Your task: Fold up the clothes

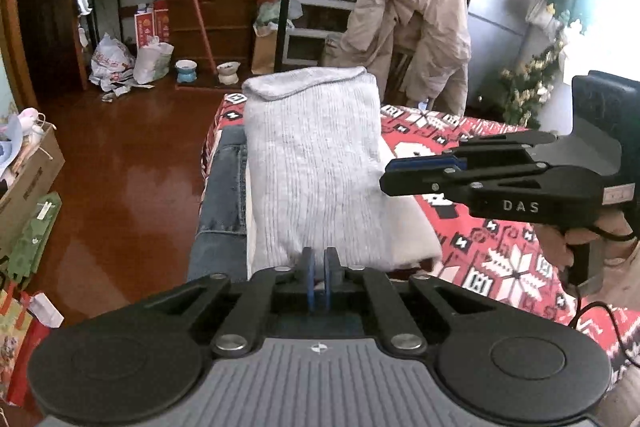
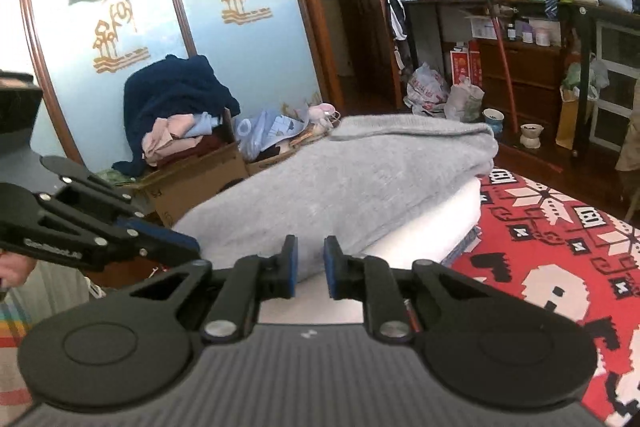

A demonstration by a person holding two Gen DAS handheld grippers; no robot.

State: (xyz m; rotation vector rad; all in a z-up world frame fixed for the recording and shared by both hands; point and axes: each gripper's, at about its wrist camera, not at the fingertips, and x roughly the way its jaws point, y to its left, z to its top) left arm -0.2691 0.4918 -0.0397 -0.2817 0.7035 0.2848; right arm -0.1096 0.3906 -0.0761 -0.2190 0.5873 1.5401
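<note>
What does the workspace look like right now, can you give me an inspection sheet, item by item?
Surface: red patterned cloth covering the table.
Job's things: folded grey sweater on a white folded garment, with jeans beside them.
Clutter: nothing seen on the cloth besides the pile.
Grippers: left gripper nearly shut at the sweater's near edge; whether it pinches cloth is unclear. Right gripper open, holding nothing.
Cables: black cable trailing from the right gripper.
Surroundings: beige coat over a chair, cardboard boxes of clothes, crowded shelves.
</note>
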